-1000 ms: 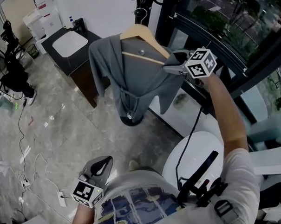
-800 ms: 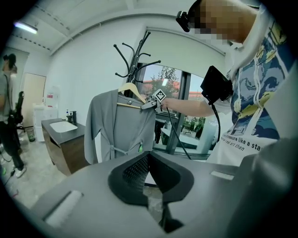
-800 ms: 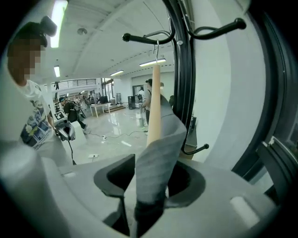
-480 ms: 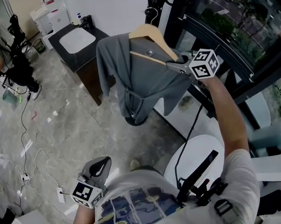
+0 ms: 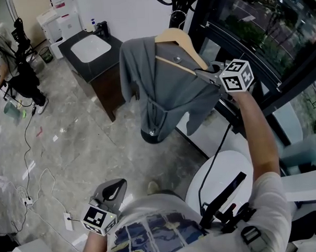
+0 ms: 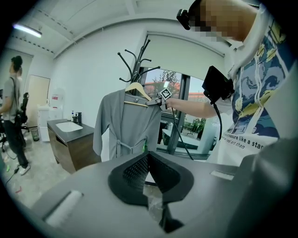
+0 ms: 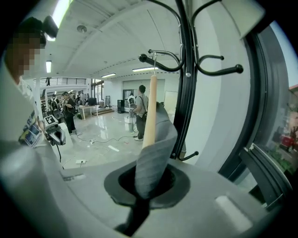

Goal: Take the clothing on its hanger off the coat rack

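Observation:
A grey robe [image 5: 164,91] hangs on a wooden hanger [image 5: 180,41], whose hook sits on an arm of the black coat rack [image 5: 173,2]. My right gripper [image 5: 210,73] is raised to the hanger's right shoulder end. In the right gripper view its jaws are shut on that end of the hanger [image 7: 150,111] and the grey cloth [image 7: 151,162] over it, with the hook over a rack arm [image 7: 158,65]. My left gripper [image 5: 112,188] hangs low by my body, shut on nothing, pointing at the robe [image 6: 125,123] from a distance.
A dark cabinet with a white sink [image 5: 92,47] stands left of the rack. Black window frames [image 5: 248,35] run behind and to the right. A white round seat [image 5: 222,169] is below my right arm. Cables [image 5: 32,178] lie on the floor, and people [image 5: 3,56] stand at far left.
The view has shifted, so the robe and rack sit further right in the picture. The right gripper stays at the hanger's right shoulder end. The left gripper has not moved.

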`<state>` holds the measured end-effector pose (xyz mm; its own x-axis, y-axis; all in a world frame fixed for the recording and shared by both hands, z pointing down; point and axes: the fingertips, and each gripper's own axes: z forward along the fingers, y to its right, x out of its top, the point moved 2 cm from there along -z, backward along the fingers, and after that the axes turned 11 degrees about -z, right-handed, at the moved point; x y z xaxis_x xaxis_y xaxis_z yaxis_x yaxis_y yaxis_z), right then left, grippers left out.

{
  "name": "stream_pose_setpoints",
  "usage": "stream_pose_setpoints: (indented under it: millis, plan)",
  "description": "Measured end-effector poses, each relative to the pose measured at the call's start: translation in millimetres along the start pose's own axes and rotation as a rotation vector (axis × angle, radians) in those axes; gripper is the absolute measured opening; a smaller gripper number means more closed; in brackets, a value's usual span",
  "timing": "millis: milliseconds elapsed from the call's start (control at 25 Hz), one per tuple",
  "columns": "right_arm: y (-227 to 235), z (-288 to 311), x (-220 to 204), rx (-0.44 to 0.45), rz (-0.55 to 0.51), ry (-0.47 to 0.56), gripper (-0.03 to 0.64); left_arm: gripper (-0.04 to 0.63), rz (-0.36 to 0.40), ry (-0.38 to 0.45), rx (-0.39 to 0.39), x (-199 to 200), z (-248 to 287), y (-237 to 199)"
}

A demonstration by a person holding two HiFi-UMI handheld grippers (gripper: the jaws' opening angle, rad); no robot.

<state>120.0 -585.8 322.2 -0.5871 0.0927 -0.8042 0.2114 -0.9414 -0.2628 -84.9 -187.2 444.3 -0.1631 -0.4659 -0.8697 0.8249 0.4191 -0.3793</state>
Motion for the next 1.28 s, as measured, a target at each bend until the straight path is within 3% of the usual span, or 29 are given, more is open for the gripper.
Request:
stream_pose_setpoints:
  millis: [480, 840, 1280]
  plan:
    - [-60.8, -47.9, 35.1, -0.067, -0.021, -0.023, 0.003, 0.002, 0.012, 0.018, -0.043, -15.2, -54.9, -0.8]
    - [-156.3, -79.2, 56.2, -0.089, -0.012, -0.021, 0.003, 0.002, 0.018, 0.025, -0.071, -24.3, -112.3, 12.7]
    - [-310.6, -109.2, 76.5, -0.109, -0.013, 0.045, 0.003, 0.002, 0.05, 0.018, -0.121, -57.9, -172.8, 27.2]
